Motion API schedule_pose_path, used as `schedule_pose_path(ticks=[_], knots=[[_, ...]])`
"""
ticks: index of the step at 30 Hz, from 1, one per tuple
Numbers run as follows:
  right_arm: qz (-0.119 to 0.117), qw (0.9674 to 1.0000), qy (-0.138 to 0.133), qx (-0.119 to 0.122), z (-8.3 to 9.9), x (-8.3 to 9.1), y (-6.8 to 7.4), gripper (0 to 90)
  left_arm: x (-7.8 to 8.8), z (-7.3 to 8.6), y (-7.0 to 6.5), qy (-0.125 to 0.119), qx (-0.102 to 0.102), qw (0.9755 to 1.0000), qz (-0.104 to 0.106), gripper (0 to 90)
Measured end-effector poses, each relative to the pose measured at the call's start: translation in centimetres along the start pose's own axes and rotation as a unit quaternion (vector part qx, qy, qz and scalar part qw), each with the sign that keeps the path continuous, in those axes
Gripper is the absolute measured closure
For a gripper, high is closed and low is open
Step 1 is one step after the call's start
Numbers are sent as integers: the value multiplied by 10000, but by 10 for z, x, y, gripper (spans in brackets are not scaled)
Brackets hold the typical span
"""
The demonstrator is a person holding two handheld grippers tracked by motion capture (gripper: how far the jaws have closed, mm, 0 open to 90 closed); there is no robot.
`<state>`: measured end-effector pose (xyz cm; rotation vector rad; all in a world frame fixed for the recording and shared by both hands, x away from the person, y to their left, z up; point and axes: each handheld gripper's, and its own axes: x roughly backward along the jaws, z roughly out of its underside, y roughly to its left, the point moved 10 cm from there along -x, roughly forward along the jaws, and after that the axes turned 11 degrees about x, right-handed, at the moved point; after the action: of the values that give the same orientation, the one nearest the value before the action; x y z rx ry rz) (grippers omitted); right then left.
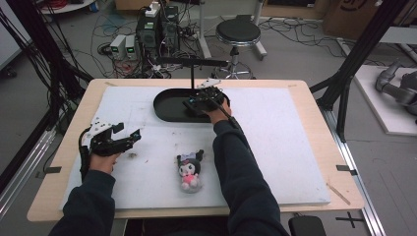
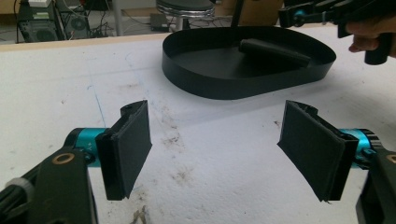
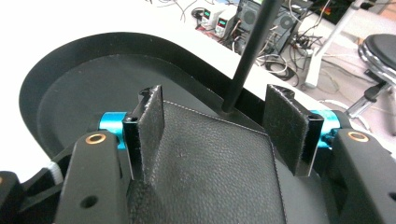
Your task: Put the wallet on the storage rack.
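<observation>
A black oval tray (image 1: 162,105) stands at the back middle of the white mat, with a thin black T-shaped stand (image 1: 192,73) rising from it. My right gripper (image 1: 195,102) hovers low over the tray, open. A black leather pouch (image 3: 210,168) lies between and below its jaws (image 3: 215,121), and its left edge folds up against the left jaw. In the left gripper view the pouch (image 2: 275,51) looks like a dark roll inside the tray (image 2: 224,84). My left gripper (image 1: 129,136) is held open over bare mat at the left, nothing between its pads (image 2: 215,149).
A small plush doll (image 1: 189,169) with black hair and a pink dress lies on the mat near the front middle, between the two forearms. The stand's rod (image 3: 247,56) rises just beyond my right gripper's jaws. Dirt smudges (image 2: 175,140) mark the mat.
</observation>
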<state>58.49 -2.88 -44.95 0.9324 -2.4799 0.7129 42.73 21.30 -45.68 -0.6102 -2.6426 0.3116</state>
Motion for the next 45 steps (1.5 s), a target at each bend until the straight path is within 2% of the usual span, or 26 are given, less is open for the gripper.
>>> schedule_pose_path(ticks=[1,2,5,6,7,12,14,15,17,19,24,26,27,28,29,31,32,33,34,35,38,39,41,43,44,45], knots=[[0,10000,0,0,0,0,0,425,0,0,0,0,0,10000,0,246],[-162,9998,104,37,1,7,-1,517,0,0,-1,12,-7,10000,13,246],[-335,9990,288,35,7,12,0,478,0,0,-3,8,-43,10000,22,246],[-589,9978,312,-12,10,14,4,457,0,0,-3,15,-51,10000,20,246],[-823,9955,442,133,18,17,10,456,0,0,-3,16,-48,10000,13,246],[-1093,9910,713,288,35,18,16,460,0,1,-3,25,-45,10000,12,246],[-1001,9918,752,238,38,13,15,476,0,1,-3,34,-60,10000,6,246],[-683,9932,871,373,40,9,10,477,-1,1,-3,38,-58,10000,5,246],[-563,9940,887,317,40,7,9,462,-1,1,-3,30,-49,10000,13,246],[-729,9953,629,-65,36,8,8,434,0,0,-2,13,-27,10000,17,246],[-792,9954,511,-156,32,23,0,405,0,1,-3,45,-18,10000,57,246],[-747,9962,306,-324,31,50,-15,381,0,1,-5,53,40,9999,135,270],[-747,9962,306,-324,31,50,-15,381,0,1,-6,50,31,9999,133,270],[-712,9968,155,-340,31,60,-18,381,1,1,-6,52,36,9999,92,280],[-671,9970,145,-357,38,82,-25,324,1,0,-6,33,78,9999,60,280],[-664,9969,192,-366,48,102,-30,298,2,0,-5,35,94,9999,35,280],[-664,9969,192,-366,48,102,-30,298,2,0,-5,48,113,9999,5,280],[-587,9978,103,-295,53,114,-32,297,2,1,-4,61,135,9999,-11,280],[-594,9974,225,-346,65,132,-35,263,2,1,-4,72,149,9999,-26,280],[-594,9974,225,-346,65,132,-35,263,3,1,-4,60,168,9998,-54,280],[-491,9983,68,-296,87,165,-35,252,3,0,-5,9,231,9997,-52,280],[-388,9990,1,-204,101,181,-35,242,3,0,-5,12,209,9998,-56,280],[-348,9992,2,-185,107,185,-34,227,3,0,-7,23,180,9998,-47,280],[-118,9998,50,-138,131,200,-34,226,3,-1,-10,0,126,9999,-47,280],[-118,9998,50,-138,131,200,-34,226,4,-1,-11,-5,98,9999,-56,280],[-42,9998,47,-192,143,204,-35,226,4,-2,-12,-28,67,9999,-70,280]])
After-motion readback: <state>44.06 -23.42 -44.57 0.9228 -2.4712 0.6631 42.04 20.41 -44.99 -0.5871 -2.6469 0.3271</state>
